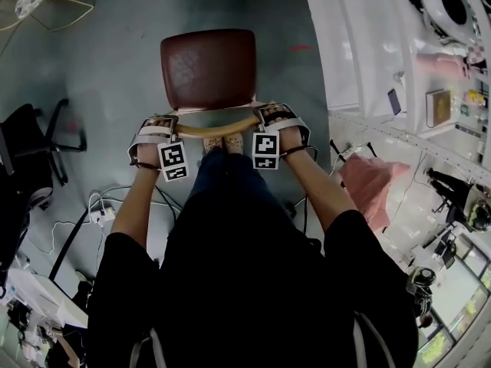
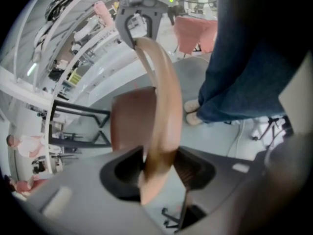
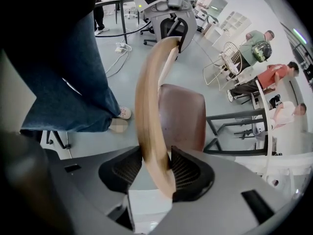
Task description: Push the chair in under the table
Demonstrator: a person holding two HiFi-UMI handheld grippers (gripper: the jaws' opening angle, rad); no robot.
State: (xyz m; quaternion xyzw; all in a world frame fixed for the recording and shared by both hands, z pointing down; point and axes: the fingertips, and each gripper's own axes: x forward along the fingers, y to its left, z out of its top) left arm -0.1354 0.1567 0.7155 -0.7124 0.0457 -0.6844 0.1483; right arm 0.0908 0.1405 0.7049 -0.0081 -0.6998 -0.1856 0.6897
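Firmly, left tongs (image 1: 159,123) and right tongs (image 1: 274,116) clamp chair backrest (image 1: 219,130); open floor (image 1: 115,67) ahead

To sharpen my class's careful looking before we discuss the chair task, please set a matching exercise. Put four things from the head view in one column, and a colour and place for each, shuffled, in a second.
Things
1. chair seat
2. backrest rail
3. office chair
4. pink object

Descriptions
A. black, at the left edge
B. light wood, curved, near the middle
C. pink, on the right side
D. dark reddish-brown, upper middle

Pairs: 1-D, 2-B, 3-A, 4-C
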